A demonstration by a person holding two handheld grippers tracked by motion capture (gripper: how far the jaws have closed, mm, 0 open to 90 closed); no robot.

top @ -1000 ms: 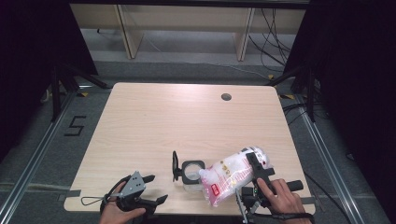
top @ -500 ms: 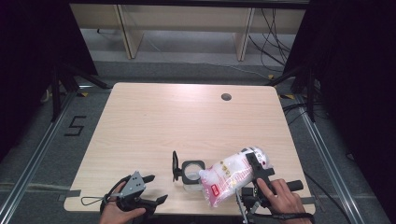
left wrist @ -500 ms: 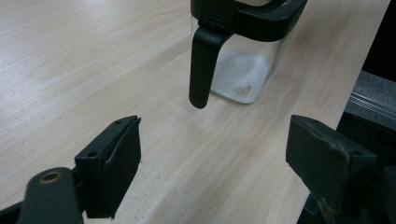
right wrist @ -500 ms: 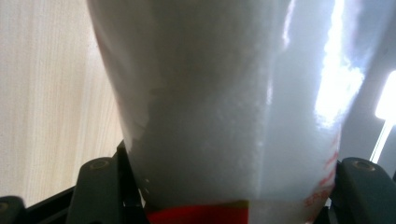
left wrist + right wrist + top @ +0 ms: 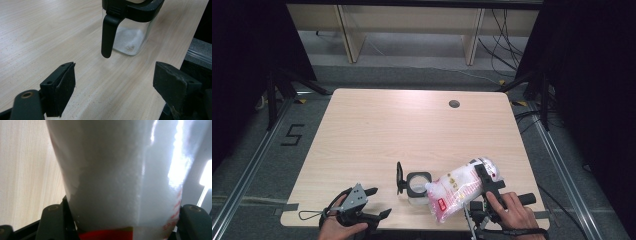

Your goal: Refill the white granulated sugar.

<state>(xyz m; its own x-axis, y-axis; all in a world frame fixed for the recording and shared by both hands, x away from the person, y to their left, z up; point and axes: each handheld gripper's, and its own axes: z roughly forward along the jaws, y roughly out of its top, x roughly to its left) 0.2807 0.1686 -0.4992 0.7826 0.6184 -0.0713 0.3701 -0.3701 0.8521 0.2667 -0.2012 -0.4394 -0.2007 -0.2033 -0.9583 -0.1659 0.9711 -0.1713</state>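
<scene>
A clear bag of white granules (image 5: 459,192) with a red label lies tilted at the table's front right, its corner over a small clear container (image 5: 417,189). The container's black lid (image 5: 399,177) stands flipped up on its left. My right gripper (image 5: 479,185) is shut on the bag's upper end. In the right gripper view the bag (image 5: 120,182) sits between both jaws of the right gripper (image 5: 120,220). My left gripper (image 5: 378,202) rests open at the front left edge. In the left gripper view the left gripper (image 5: 115,72) holds nothing and faces the container (image 5: 130,37), which has some white granules at its bottom.
The wooden table (image 5: 387,130) has a round cable hole (image 5: 454,104) at its back right. Its front edge runs just beneath both hands. Behind the table stand pale shelf legs (image 5: 346,35), with dark floor rails along both sides.
</scene>
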